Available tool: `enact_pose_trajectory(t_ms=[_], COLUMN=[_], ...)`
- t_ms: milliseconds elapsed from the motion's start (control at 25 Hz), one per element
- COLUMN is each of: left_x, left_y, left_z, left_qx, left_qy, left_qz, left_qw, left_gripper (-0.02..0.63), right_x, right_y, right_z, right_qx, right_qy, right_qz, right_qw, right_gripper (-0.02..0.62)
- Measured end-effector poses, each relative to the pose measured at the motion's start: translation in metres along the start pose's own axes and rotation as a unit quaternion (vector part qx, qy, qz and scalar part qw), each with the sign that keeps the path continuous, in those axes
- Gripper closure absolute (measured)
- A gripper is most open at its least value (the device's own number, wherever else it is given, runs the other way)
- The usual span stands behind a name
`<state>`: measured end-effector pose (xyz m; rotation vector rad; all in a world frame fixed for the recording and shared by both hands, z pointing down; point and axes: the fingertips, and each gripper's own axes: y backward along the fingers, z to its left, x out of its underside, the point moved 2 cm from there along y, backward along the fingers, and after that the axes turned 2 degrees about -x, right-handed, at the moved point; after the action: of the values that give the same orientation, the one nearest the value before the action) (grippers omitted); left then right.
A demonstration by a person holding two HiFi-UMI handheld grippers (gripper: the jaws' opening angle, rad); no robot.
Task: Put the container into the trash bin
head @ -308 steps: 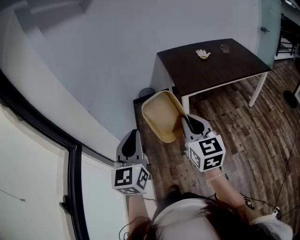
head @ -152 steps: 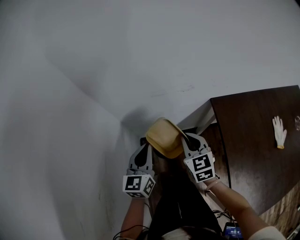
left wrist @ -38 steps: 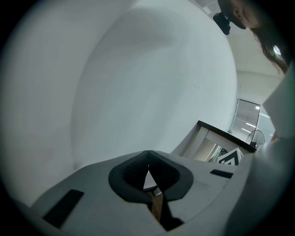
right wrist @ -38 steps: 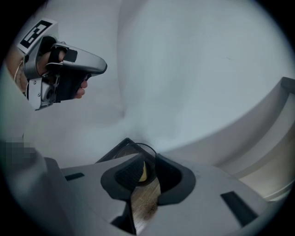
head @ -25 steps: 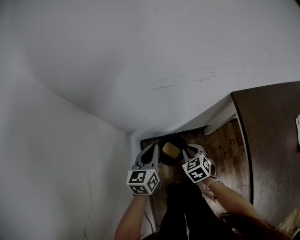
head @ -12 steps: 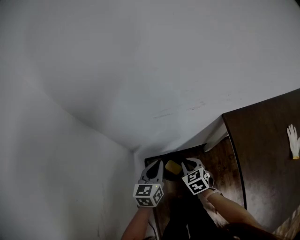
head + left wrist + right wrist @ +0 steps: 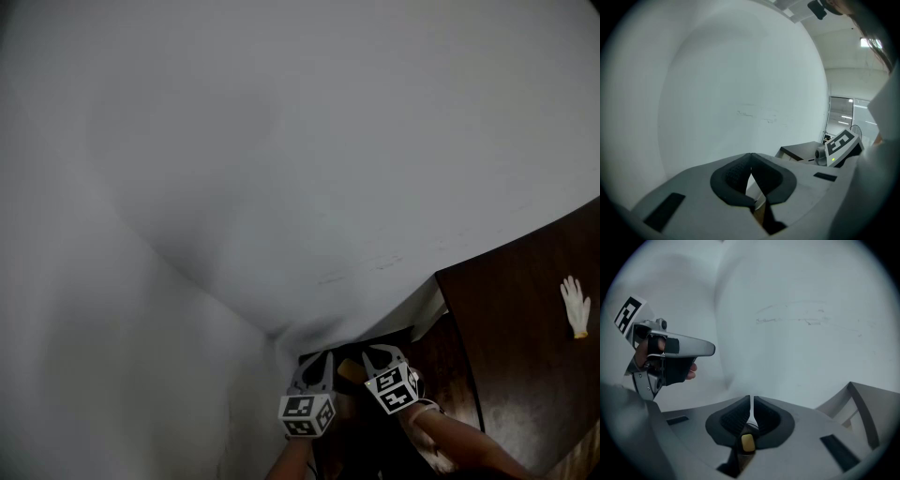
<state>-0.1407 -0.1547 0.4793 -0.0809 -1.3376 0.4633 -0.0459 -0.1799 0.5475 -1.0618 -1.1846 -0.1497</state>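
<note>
**— Is the container in yet?**

— By the look of it, yes. There's a small tan patch I take for the container (image 7: 352, 372), down in the dark trash bin (image 7: 345, 355). The bin stands just beside the table (image 7: 525, 366), tucked between the table's end and the wall (image 7: 281, 141). Neither tong is gripping it. The left gripper (image 7: 751, 159) has its jaws pressed together at the tips with nothing between them. The right gripper (image 7: 751, 401) has its jaws closed to a thin slit with only pale wall showing through. The tan patch shows below that slit and is not pinched. Both grippers hover over the bin, the right one on the table's side and the left one on the far side.

**— So what's left to do?**

— Very little, I'd judge: just drawing both tongs back towards the table. I can't tell how deep the container sits, because the bin is dark and tiny from where I stand.

**— Count it all up for me.**

— Biggest first:
- two pale wall faces, meeting in one corner beyond the table
- one dark wooden table
- one trash bin beside it
- two grippers, each with one marker cube
- one container
- one white glove (image 7: 575, 306), lying on the table top well apart from the bin
</note>
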Motion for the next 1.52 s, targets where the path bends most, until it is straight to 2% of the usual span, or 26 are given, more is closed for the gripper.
enact_pose_trajectory(t_ms=[280, 640, 800, 1240, 1520], left_x=[-0.026, -0.064, -0.080, -0.117, -0.143], left_y=[0.020, 0.049, 0.065, 0.099, 0.115], left_z=[-0.015, -0.028, -0.040, -0.066, -0.078], left_qx=[-0.004, -0.014, -0.016, -0.020, -0.018], left_qy=[-0.003, -0.022, -0.029, -0.036, -0.043], left_qz=[-0.010, -0.044, -0.056, -0.086, -0.094], left_qw=[0.9999, 0.9987, 0.9979, 0.9955, 0.9944], left_gripper=[0.586, 0.586, 0.586, 0.586, 0.586], right_x=[-0.022, -0.057, -0.075, -0.113, -0.138], right_y=[0.027, 0.068, 0.092, 0.145, 0.181], right_z=[0.003, 0.018, 0.024, 0.037, 0.046], right_qx=[0.000, -0.003, -0.004, -0.010, -0.007], right_qy=[-0.005, 0.020, 0.006, -0.004, 0.009], right_qz=[-0.015, -0.056, -0.079, -0.135, -0.177], right_qw=[1.000, 0.998, 0.997, 0.991, 0.984], right_gripper=[0.569, 0.580, 0.584, 0.586, 0.586])
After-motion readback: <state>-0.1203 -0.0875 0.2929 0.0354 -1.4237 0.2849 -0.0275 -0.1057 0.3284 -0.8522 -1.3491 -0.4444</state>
